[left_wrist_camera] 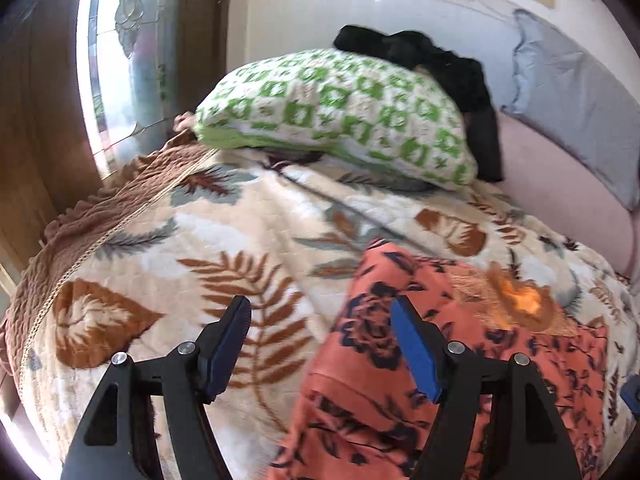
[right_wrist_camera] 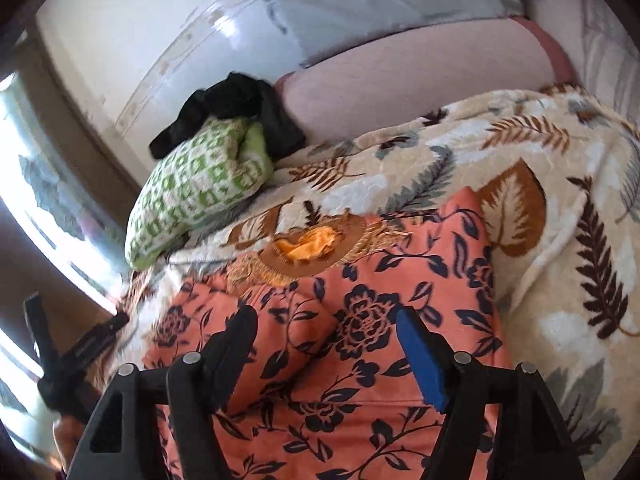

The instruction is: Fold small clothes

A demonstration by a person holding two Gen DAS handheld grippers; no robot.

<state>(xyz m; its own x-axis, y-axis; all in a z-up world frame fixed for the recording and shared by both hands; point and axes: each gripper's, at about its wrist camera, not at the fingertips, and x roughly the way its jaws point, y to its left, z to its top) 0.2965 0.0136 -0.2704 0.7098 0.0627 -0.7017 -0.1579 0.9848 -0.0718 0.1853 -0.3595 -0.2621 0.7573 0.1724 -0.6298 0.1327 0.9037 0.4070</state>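
Both hand-held grippers hover over a bed with their jaws spread wide and nothing between them. From its own camera, the left gripper point(left_wrist_camera: 320, 316) hangs above the left edge of an orange garment point(left_wrist_camera: 400, 380); one black finger sits over the bedspread and the other, faced with a blue pad, sits over the cloth. The right gripper point(right_wrist_camera: 326, 324) is poised over the middle of the same garment point(right_wrist_camera: 360, 320), which is coral-orange and printed all over with dark navy roses, leaves and trailing stems. It lies spread on a cream bedspread point(left_wrist_camera: 180, 240) patterned with brown and grey fern leaves. At the garment's far end is a tan neckline panel stitched in golden thread point(right_wrist_camera: 280, 264), with a bright yellow-orange lining point(right_wrist_camera: 308, 246) showing through the opening. In the right camera view a fold ridge rises in the cloth between the fingers. Farther up the bed rests a white pillow with green square motifs point(left_wrist_camera: 340, 116), with a black piece of clothing point(left_wrist_camera: 440, 68) draped behind it. Beside these are a grey pillow point(left_wrist_camera: 572, 108) and a pink sheet point(left_wrist_camera: 560, 192). In the right camera view, the left gripper point(right_wrist_camera: 72, 360) appears at the lower left edge, blurred.
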